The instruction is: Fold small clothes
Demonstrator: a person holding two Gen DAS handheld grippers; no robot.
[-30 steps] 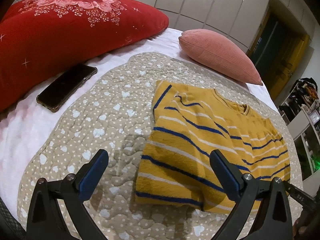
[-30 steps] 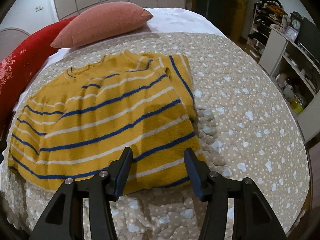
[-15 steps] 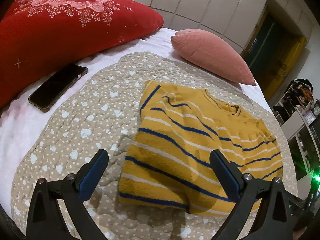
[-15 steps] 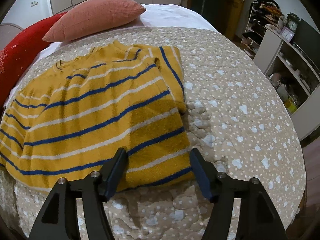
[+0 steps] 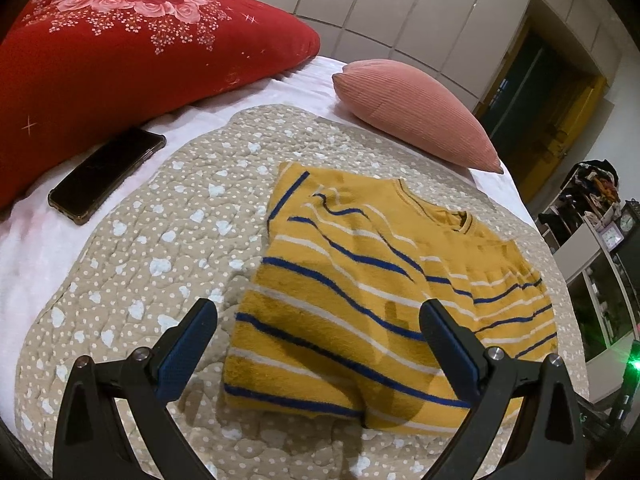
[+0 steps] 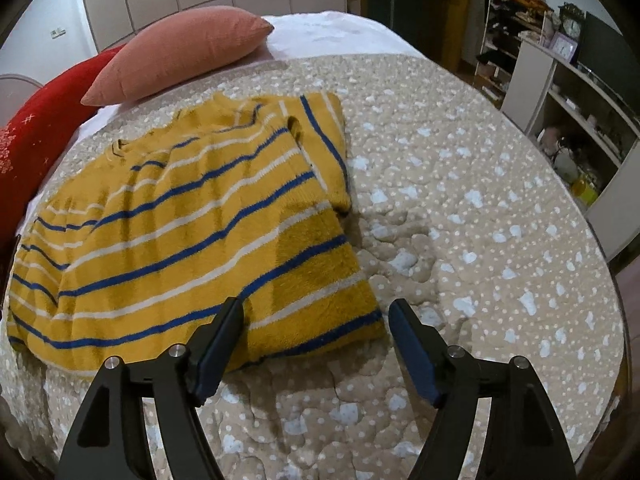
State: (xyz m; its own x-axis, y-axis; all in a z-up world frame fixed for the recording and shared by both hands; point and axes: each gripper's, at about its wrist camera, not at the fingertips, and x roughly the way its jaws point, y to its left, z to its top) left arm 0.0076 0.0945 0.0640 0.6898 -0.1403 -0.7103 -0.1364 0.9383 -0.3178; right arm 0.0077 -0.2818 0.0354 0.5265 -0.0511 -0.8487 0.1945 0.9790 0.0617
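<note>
A bed is filling the room, and a beige quilted mat [image 5: 132, 264] is covering most of it. The yellow striped sweater [image 5: 360, 300] is lying on the mat's middle, both sides already folded in. The left gripper [image 5: 318, 350] is hovering over its near hem with jaws wide and empty. The right gripper [image 6: 316, 342] is opening its jaws over the hem's corner, nothing pinched yet. The thick fleece is risking a partial grab: one layer lifting alone, undoing the fold, or the soft mat being pinched with it.
</note>
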